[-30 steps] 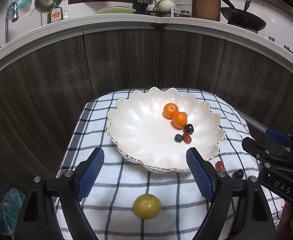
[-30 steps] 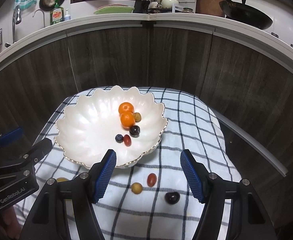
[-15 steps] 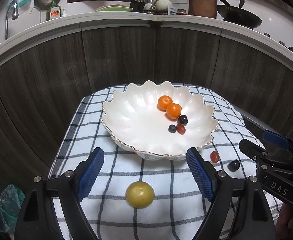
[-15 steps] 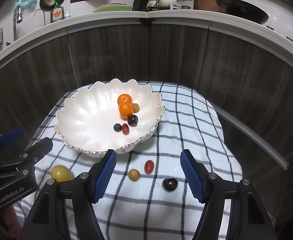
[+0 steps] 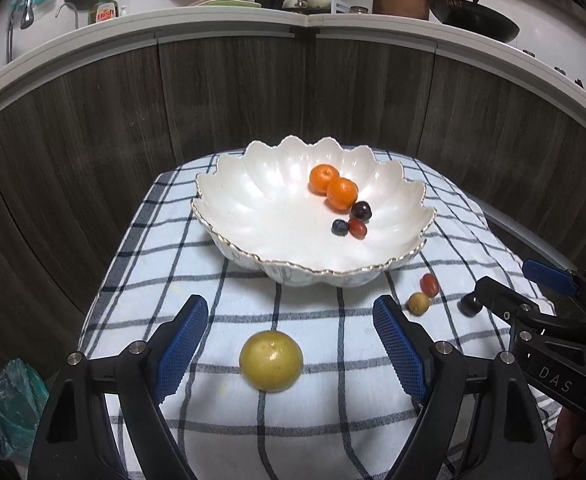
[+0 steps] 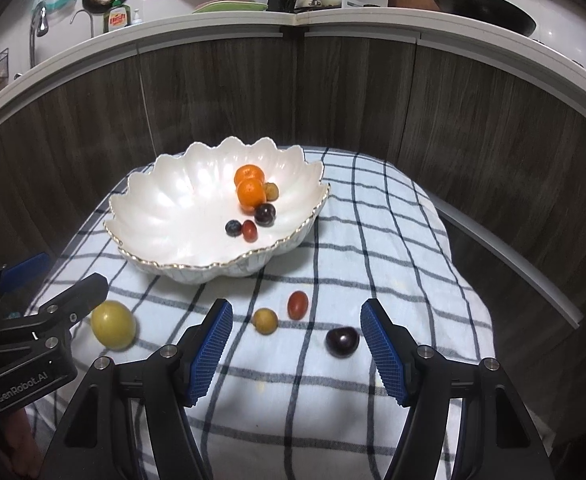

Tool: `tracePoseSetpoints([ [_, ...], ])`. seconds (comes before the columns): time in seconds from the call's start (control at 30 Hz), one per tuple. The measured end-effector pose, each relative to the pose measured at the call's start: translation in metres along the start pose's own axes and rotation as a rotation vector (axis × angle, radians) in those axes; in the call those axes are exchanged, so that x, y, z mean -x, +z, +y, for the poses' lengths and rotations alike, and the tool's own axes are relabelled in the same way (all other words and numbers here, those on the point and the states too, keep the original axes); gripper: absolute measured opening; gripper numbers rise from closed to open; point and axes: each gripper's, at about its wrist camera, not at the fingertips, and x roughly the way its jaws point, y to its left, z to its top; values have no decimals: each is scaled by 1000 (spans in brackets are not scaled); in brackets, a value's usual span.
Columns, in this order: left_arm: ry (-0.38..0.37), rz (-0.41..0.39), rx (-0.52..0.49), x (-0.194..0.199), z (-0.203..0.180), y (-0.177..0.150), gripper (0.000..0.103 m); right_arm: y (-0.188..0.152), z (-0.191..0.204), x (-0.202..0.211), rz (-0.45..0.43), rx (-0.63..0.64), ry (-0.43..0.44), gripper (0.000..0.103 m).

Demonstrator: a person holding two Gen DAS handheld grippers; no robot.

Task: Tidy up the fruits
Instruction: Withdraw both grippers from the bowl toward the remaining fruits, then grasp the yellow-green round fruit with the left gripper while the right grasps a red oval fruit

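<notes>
A white scalloped bowl (image 5: 261, 216) with a thin gold rim sits toward the back of a small bench covered by a blue-and-white checked cloth (image 5: 221, 432), in front of dark wood-grain cabinet fronts (image 5: 229, 92). Inside the bowl, on its right side, two small oranges (image 5: 333, 186) touch each other, with a dark plum (image 5: 361, 211), a red cherry tomato (image 5: 357, 228) and a blueberry (image 5: 339, 227) clustered just in front of them; the right wrist view also shows a small yellow-brown fruit (image 6: 271, 191) tucked beside the oranges. Four fruits lie loose on the cloth in front of the bowl. A large yellow round fruit (image 5: 271, 361) rests between the blue-padded fingers of the left gripper (image 5: 289, 344), which stand spread wide on either side without touching it. To the right, a small yellow fruit (image 6: 264, 321) and a red cherry tomato on the cloth (image 6: 297, 305) lie close together, and a dark plum on the cloth (image 6: 342, 341) sits just inside the right-hand finger of the right gripper (image 6: 295, 340), whose fingers are also released and grasp nothing. A white countertop (image 5: 213, 20) behind carries a wok, a teapot and a dish-soap bottle.
</notes>
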Motion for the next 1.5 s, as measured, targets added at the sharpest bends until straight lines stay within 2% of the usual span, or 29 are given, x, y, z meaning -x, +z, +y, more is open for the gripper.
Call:
tracePoseSetpoints([
  [0.5,25,8,-8,-14,1,-17,87,-17,4,-17,27,18,4,67],
  [1.1,43,64,23,-39,4,-27,86,-20,2,-40,54,5,4,66],
  [1.3,57,91,47,-49,2,-30,83,-13,-2,-53,72,-18,5,53],
  [1.5,72,125,80,-58,3,-34,76,-7,-6,-69,101,-35,12,48],
])
